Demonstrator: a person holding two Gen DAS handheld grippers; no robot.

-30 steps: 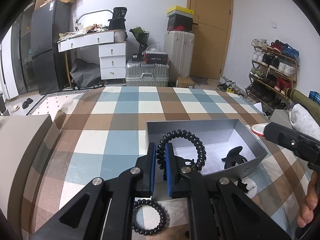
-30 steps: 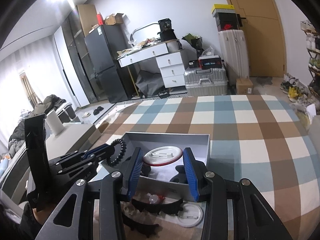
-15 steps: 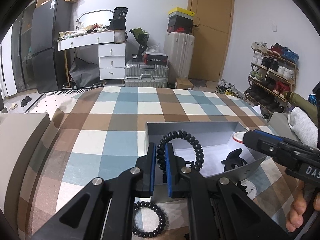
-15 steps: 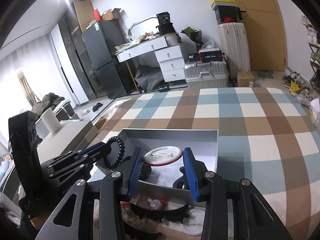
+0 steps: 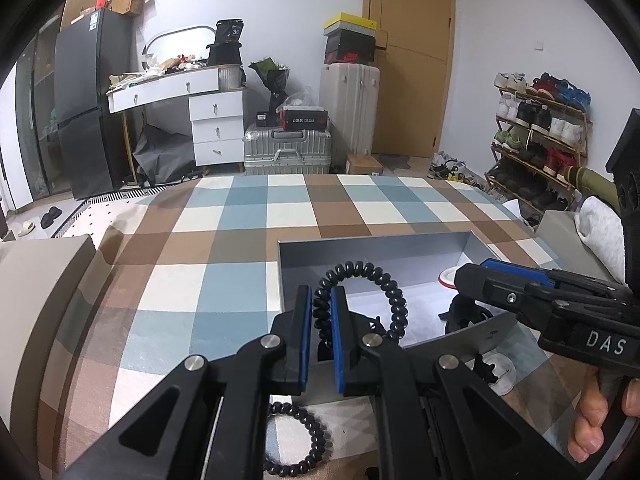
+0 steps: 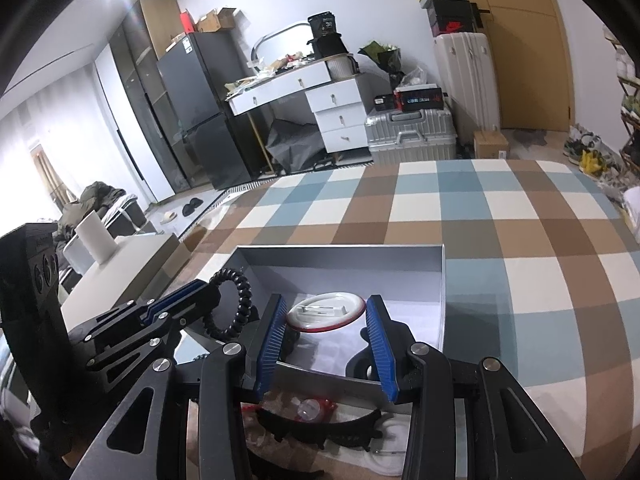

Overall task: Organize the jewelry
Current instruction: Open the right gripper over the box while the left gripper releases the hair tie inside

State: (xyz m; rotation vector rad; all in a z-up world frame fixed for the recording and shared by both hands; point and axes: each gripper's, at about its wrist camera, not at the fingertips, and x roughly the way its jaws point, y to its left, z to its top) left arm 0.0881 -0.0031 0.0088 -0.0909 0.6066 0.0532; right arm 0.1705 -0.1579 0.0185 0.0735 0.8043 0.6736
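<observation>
In the left wrist view, the left tongs point(image 5: 321, 322) were clamped on a black spiral hair tie point(image 5: 362, 300), holding it up over the near wall of the grey box point(image 5: 372, 260) on the checked bed point(image 5: 224, 240) — a second spiral tie point(image 5: 304, 436) lay below, outside the box. In the right wrist view, the right tongs point(image 6: 327, 346) stood apart, gripping nothing, above a red-rimmed white disc point(image 6: 326, 312) inside the box, with a black hair claw point(image 6: 320, 426) lying just outside its near wall.
</observation>
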